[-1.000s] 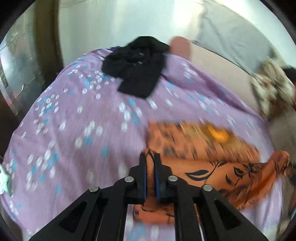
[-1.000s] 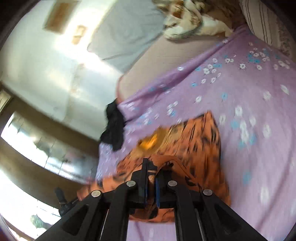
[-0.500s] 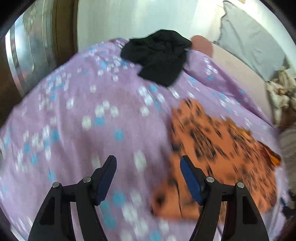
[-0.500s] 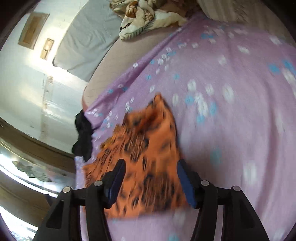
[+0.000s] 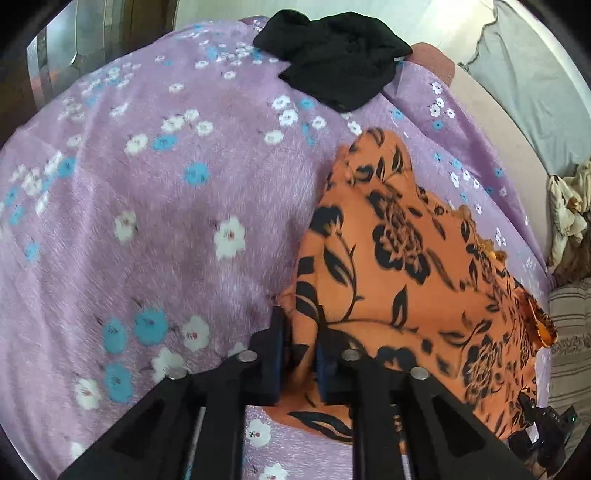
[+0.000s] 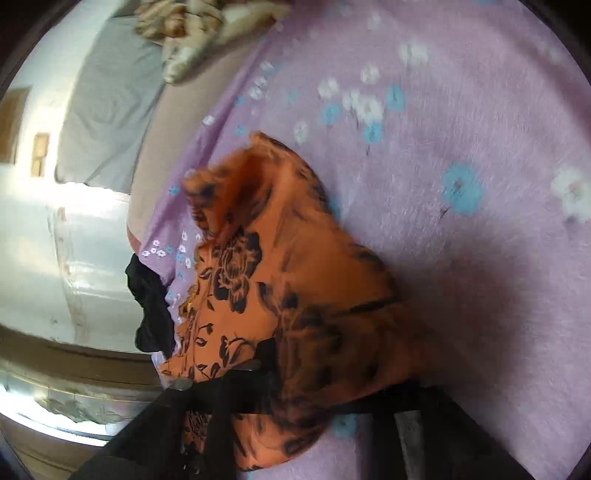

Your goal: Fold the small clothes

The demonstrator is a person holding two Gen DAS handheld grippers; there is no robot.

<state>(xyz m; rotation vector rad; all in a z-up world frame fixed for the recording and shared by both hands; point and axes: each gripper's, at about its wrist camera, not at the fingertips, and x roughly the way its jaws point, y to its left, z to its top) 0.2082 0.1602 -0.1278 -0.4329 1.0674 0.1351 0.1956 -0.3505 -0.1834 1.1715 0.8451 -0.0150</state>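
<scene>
An orange garment (image 5: 406, 277) with a black flower print lies spread on the purple flowered bedcover (image 5: 147, 221). My left gripper (image 5: 301, 354) is at its near left corner, jaws closing, and a fold of the orange cloth is pinched between the blue pads. In the right wrist view the orange garment (image 6: 258, 295) is bunched up over my right gripper (image 6: 306, 380), jaws closing. The cloth hides most of its fingers and sits between them. A black garment (image 5: 336, 62) lies crumpled at the far edge of the bed.
A grey pillow (image 5: 535, 92) leans at the bed's far right, with a crumpled cream cloth (image 5: 569, 210) and a striped cushion (image 5: 569, 332) beside it. Dark wooden furniture (image 5: 92, 33) stands past the bed's left edge. Bare bedcover (image 6: 461, 277) stretches right of the garment.
A second ago both grippers held the folded garment. They opened and let it lie, sank toward the bed, and have now closed again on its near edge.
</scene>
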